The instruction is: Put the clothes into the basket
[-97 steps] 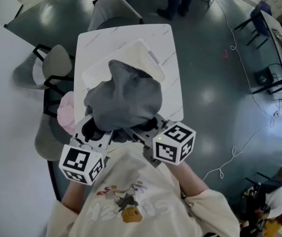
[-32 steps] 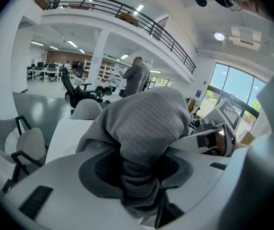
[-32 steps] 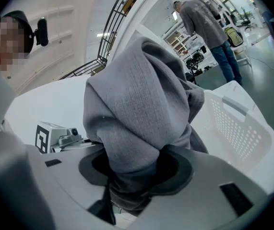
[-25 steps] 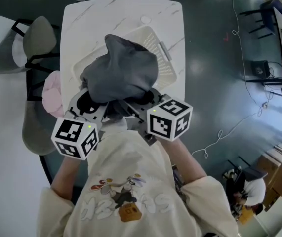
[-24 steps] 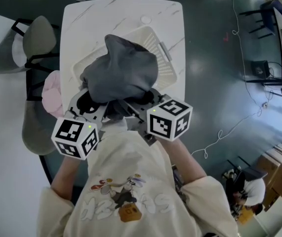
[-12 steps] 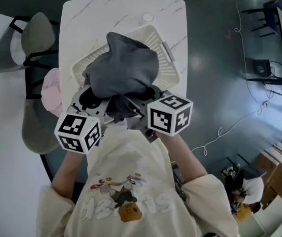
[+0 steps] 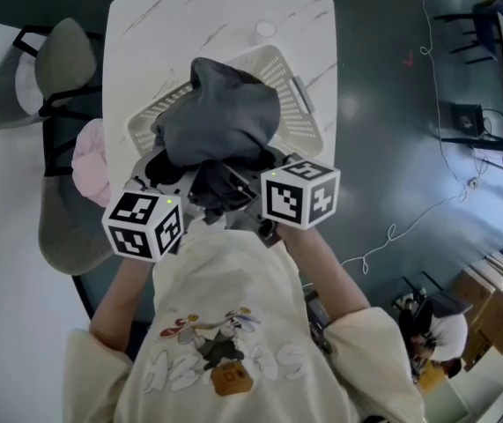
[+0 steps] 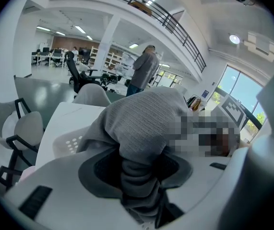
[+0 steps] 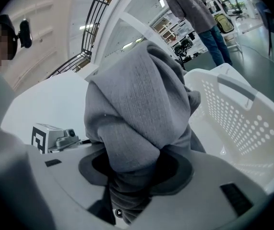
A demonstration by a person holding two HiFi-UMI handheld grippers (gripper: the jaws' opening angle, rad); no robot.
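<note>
L tongs (image 8: pixel 137 178) & R tongs (image 9: pixel 134 176) both part-closed, each pinching a bunched fold of grey garment (image 7: pixel 220 122). Garment is lifted over white basket (image 7: pixel 302 113) on bench (image 7: pixel 145 33); contact w/ basket unclear. Pink cloth (image 7: pixel 88 161) lies left of the bench.

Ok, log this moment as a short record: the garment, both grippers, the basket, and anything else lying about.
garment: grey knit garment, bunched, lifted off the table
left gripper: shut on the garment
right gripper: shut on the garment
basket: white perforated plastic laundry basket, on the white marble-look table, partly covered by the garment in the head view
progress: garment not yet released into the basket
other: pink cloth by the grey chair, left of the table
</note>
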